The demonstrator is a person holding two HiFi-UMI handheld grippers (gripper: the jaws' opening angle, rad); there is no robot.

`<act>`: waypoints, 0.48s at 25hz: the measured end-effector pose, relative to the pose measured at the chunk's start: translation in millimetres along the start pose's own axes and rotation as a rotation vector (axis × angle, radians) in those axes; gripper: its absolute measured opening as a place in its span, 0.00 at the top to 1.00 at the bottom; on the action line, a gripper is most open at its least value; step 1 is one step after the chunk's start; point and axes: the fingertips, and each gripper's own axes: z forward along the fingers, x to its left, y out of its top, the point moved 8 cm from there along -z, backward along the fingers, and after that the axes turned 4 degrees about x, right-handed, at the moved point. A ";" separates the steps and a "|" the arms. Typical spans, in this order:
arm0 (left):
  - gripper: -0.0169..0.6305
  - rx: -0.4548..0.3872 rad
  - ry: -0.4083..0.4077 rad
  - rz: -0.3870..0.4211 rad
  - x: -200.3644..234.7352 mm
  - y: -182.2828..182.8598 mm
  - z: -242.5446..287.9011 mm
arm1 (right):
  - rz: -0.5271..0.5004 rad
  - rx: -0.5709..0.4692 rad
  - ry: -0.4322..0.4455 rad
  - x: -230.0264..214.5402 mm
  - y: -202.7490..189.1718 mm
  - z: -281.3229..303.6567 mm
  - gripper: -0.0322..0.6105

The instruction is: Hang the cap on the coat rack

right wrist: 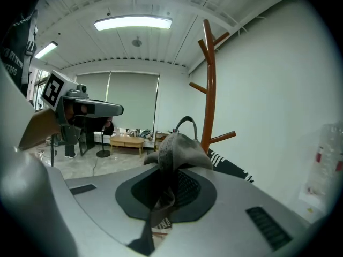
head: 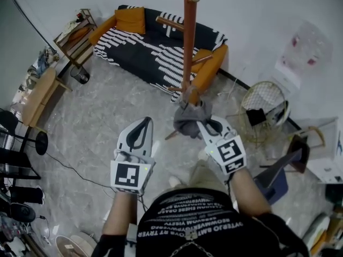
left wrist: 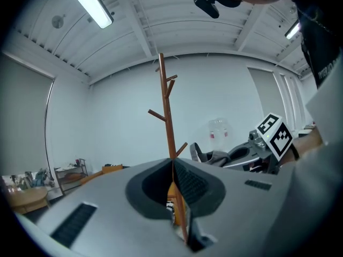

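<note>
Right hand-held gripper (right wrist: 163, 189) pinching cap (right wrist: 179, 149), seemingly rim

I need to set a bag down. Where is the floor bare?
The floor is bare between the sofa, the wooden table and the left gripper. Right of the coat rack, a wire basket and a chair crowd it.

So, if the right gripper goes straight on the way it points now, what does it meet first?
Most likely the coat rack, its pole standing beyond the cap clamped in the right gripper, slightly right of its line. Depth is unclear; the low peg may come first.
</note>
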 end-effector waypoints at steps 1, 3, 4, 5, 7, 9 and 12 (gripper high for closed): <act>0.97 0.002 0.007 -0.002 1.6 0.4 3.6 | -0.001 0.009 0.004 -4.1 -3.8 5.3 0.92; 0.97 0.006 0.027 -0.008 5.6 2.0 14.6 | -0.004 0.021 0.017 -14.8 -11.5 18.7 0.92; 0.97 0.008 0.037 -0.010 6.9 3.5 21.6 | -0.003 0.028 0.025 -21.3 -16.1 26.1 0.92; 0.97 0.008 0.044 -0.009 7.9 5.8 28.8 | 0.001 0.039 0.034 -27.7 -20.9 33.2 0.92; 0.97 0.005 0.054 0.001 10.4 13.1 41.0 | 0.012 0.057 0.050 -38.5 -30.2 47.4 0.92; 0.97 0.004 0.065 -0.003 13.5 19.6 50.7 | 0.023 0.071 0.063 -46.4 -38.7 61.1 0.92; 0.97 0.004 0.085 -0.022 14.0 22.6 64.8 | 0.033 0.095 0.086 -56.4 -53.3 78.0 0.92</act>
